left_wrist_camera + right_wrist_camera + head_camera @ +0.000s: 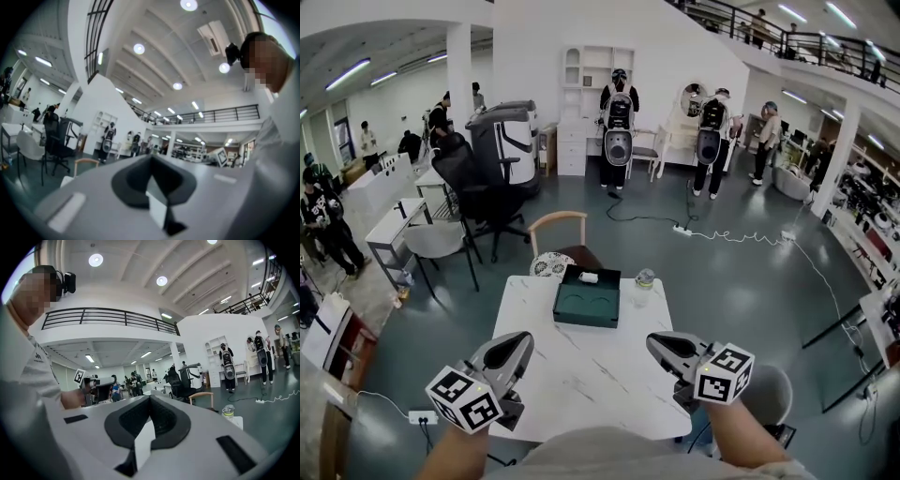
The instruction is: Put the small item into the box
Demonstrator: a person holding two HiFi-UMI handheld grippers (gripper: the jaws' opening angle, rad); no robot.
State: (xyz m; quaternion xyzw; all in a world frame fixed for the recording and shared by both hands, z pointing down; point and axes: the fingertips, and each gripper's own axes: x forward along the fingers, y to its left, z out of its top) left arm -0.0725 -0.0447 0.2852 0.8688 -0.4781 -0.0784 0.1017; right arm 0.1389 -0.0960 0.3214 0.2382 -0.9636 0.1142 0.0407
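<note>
left gripper (523, 341): jaws pressed together, empty | right gripper (654, 343): same deal | small white item (588, 277): at far end of green box (586, 309), looks in | both parked back over table (581, 375), guessing nothing left to carry

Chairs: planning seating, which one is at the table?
The wooden chair, at the table's far edge; the black chair and white chair stand apart, left.

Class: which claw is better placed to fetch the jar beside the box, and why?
Probably the right claw: the jar stands right of the box, nearer it than the left claw. Both are shut.
</note>
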